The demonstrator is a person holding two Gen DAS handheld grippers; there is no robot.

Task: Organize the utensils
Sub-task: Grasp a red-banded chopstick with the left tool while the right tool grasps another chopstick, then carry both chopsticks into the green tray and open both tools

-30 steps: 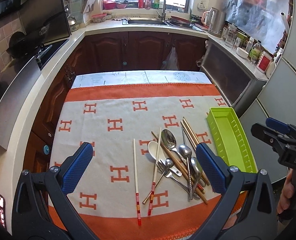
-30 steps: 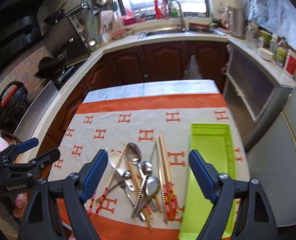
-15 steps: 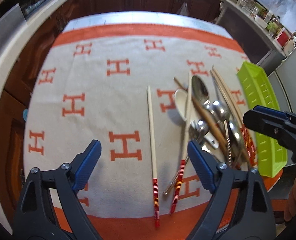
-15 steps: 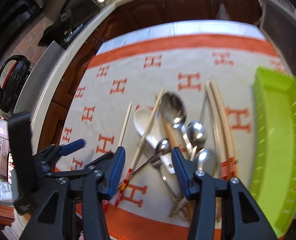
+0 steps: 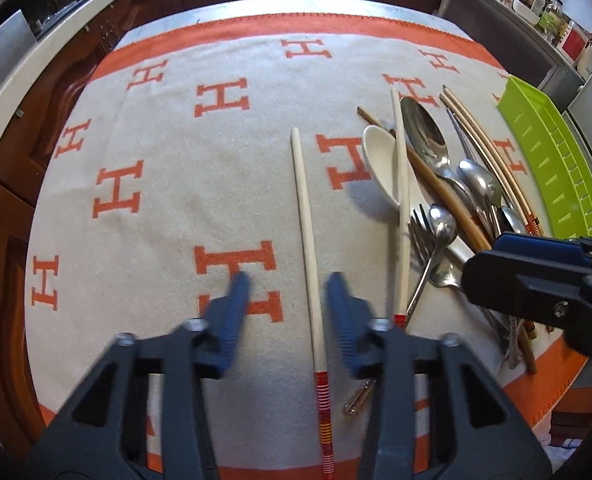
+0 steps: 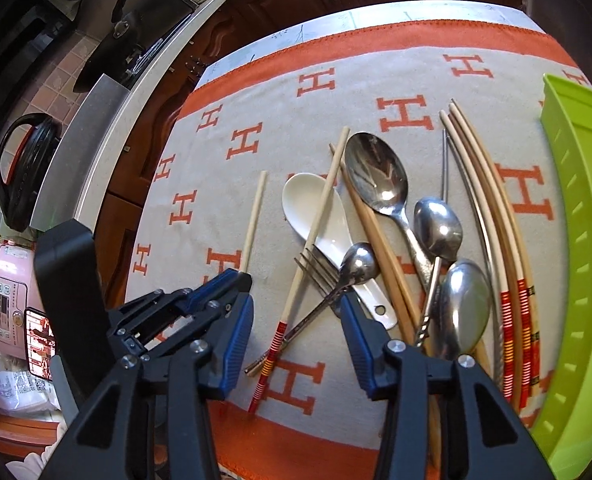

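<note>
Bright daylight floods the cloth (image 5: 167,184), spoons (image 6: 376,176) glare, left gripper (image 5: 287,284) blurs, and fisheye edges bend into darkness.

Pale chopstick (image 5: 308,240) with red-striped end is lying alone, lengthwise, at frame centre. Heap of utensils (image 5: 448,208) is lying tangled at right: spoons, fork, chopsticks. Lime-green tray (image 5: 556,160) is sitting at far right.

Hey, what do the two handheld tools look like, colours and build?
Both match: the left tool and right tool have black plastic clamp-style arms with triangular cut-outs and silver rivets at the joints. Each finger carries a blue ribbed pad. No cables, sleeves or legible markings show.
</note>
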